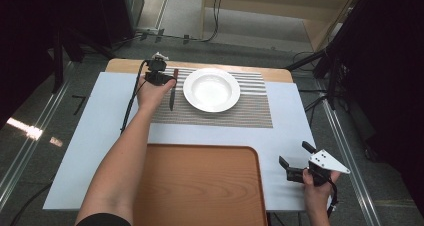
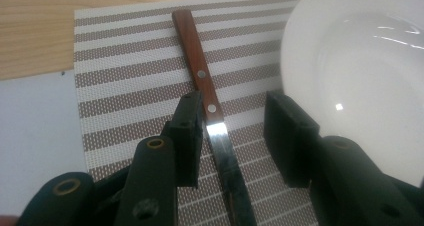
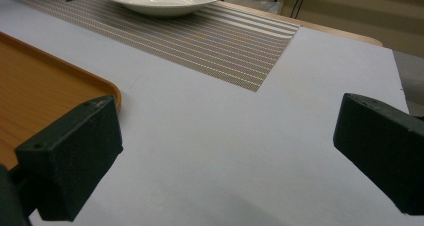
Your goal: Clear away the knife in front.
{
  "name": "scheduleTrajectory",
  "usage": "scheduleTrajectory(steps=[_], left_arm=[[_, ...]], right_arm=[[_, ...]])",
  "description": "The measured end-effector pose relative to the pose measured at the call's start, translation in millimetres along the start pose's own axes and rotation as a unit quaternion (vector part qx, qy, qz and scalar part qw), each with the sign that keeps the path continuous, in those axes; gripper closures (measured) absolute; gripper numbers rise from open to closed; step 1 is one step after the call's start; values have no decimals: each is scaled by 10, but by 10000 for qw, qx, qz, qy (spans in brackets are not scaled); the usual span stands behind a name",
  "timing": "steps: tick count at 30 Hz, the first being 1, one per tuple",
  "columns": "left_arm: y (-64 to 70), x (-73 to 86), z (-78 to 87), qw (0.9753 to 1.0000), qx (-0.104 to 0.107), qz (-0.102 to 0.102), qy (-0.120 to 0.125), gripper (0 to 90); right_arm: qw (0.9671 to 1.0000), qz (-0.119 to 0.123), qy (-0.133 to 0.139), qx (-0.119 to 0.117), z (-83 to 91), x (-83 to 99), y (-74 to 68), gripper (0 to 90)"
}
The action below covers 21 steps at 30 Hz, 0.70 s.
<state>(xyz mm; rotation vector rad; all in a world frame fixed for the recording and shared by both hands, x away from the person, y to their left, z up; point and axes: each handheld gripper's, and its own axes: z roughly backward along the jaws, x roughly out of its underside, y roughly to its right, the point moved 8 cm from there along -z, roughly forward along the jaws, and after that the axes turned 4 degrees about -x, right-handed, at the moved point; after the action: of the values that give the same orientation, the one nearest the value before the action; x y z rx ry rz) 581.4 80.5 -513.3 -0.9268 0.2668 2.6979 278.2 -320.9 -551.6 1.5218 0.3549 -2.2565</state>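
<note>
High view first: the left gripper (image 1: 161, 75) is out over the striped placemat (image 1: 250, 108), right at the knife (image 1: 173, 89) that lies just left of the white plate (image 1: 211, 89). The knife's long axis runs away from the person, wooden handle at the far end, blade pointing back toward the tray (image 1: 200, 186). The right gripper (image 1: 295, 162) sits well apart, low on the table (image 1: 100, 151) near its right corner, so the left hand is clearly the nearer one.

Left gripper view now: the fingers (image 2: 187, 136) stand apart with the knife (image 2: 215, 131) running between them, lengthwise up the frame. The left finger is touching or just beside the blade near the handle's rivets; the right one has a gap to close. Nothing is clamped yet. The plate (image 2: 360, 76) sits close on the right.

Right gripper view: fingers (image 3: 75, 156) spread wide, holding nothing, hovering over bare table, with the tray (image 3: 45, 101) at the left.
</note>
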Motion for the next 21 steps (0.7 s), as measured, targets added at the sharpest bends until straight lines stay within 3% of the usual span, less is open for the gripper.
scheduleTrajectory(steps=[9,10,21], left_arm=[[3,-33,-201,9994,-244,87,-247,662],[-15,-27,-241,9990,-290,191,-280,670],[-33,39,-381,9980,-372,282,-421,693]], right_arm=[[10000,63,-40,20,-17,3,-2,0],[10000,46,-45,22,-19,4,-2,0],[9999,92,-90,16,-35,8,-8,0]])
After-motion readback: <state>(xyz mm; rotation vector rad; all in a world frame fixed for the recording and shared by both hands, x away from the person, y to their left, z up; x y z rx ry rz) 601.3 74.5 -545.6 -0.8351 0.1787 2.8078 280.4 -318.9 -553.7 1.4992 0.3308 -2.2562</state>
